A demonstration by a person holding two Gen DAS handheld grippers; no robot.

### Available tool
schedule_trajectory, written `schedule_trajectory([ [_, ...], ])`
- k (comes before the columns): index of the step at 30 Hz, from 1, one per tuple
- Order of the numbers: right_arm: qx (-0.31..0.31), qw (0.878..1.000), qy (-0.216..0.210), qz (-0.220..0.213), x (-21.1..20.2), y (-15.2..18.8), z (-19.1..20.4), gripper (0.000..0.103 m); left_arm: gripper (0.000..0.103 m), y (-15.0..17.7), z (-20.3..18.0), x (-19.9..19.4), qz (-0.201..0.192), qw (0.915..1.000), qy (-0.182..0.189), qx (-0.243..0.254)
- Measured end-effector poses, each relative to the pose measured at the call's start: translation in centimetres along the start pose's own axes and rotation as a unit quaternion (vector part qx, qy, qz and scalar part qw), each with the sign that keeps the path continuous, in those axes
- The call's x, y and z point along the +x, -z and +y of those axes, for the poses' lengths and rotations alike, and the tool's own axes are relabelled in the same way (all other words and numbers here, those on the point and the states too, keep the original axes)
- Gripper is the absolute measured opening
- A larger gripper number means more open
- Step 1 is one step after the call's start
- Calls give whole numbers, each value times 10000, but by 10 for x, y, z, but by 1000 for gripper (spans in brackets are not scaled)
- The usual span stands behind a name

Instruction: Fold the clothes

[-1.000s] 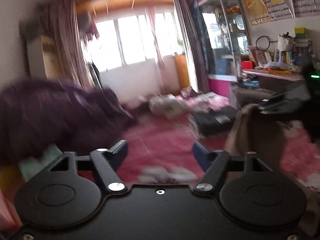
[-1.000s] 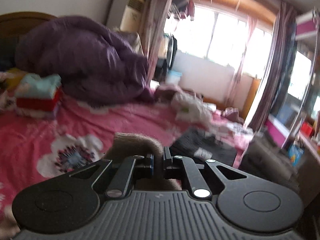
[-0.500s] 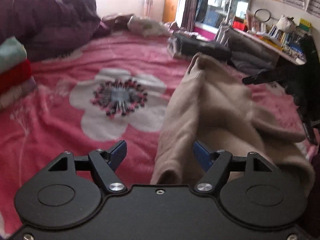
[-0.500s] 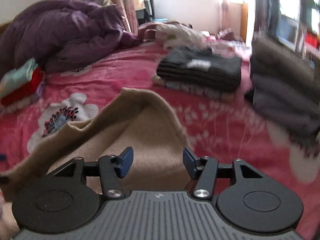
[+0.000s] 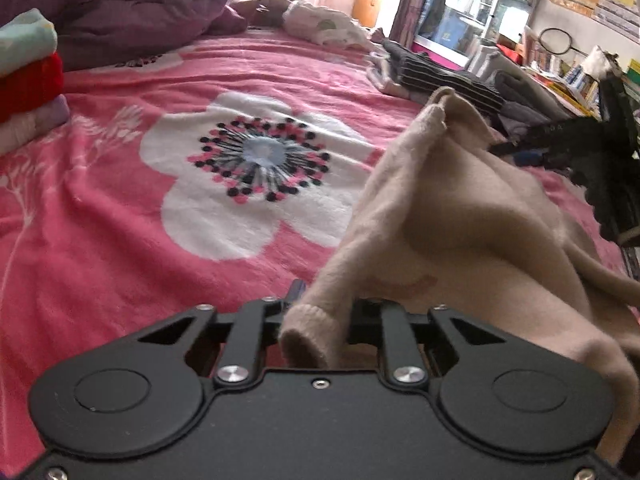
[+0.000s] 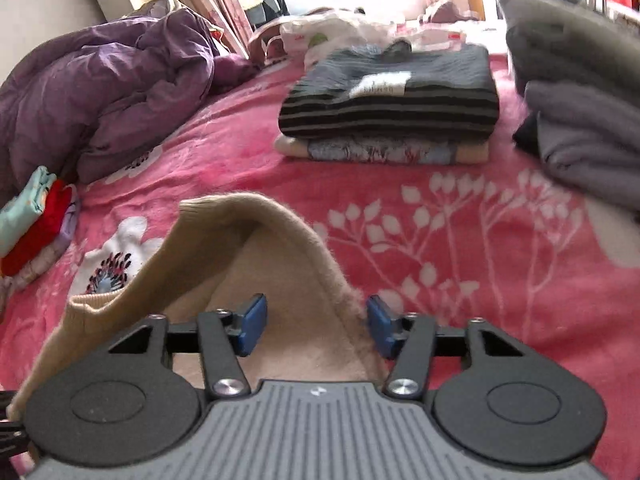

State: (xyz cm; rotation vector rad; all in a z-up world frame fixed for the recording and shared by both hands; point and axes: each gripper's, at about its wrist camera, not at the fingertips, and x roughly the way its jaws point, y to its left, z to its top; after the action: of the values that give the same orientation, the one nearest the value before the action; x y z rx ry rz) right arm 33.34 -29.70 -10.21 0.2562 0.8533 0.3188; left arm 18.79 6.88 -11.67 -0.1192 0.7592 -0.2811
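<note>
A pink flowered bed [image 5: 120, 208] stretches ahead of both grippers, with bare blanket ahead-left. A beige sweater [image 5: 460, 216] lies crumpled on it. The left gripper [image 5: 320, 312] is clenched on a sweater cuff; the right gripper [image 6: 316, 326] is released, straddling the hem. Best pinch the hem, then spread leftward, away from the striped stack [image 6: 392, 92] ahead.

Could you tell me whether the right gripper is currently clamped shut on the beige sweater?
No, the right gripper has its blue pads spread wide apart, with the beige sweater lying loosely between them.
</note>
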Motion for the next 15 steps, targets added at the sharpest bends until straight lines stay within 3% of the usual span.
schedule_trajectory([
  [2,104,9998,-160,50,2,3,-6,15,8,-13,2,-3,-154,9998,-101,108],
  [7,101,9990,-317,-304,-19,5,-8,12,6,-47,6,-10,-541,9972,-353,379],
  [15,-324,9938,-33,-1062,-60,-32,0,11,6,-115,12,-13,-1057,9875,-698,941],
])
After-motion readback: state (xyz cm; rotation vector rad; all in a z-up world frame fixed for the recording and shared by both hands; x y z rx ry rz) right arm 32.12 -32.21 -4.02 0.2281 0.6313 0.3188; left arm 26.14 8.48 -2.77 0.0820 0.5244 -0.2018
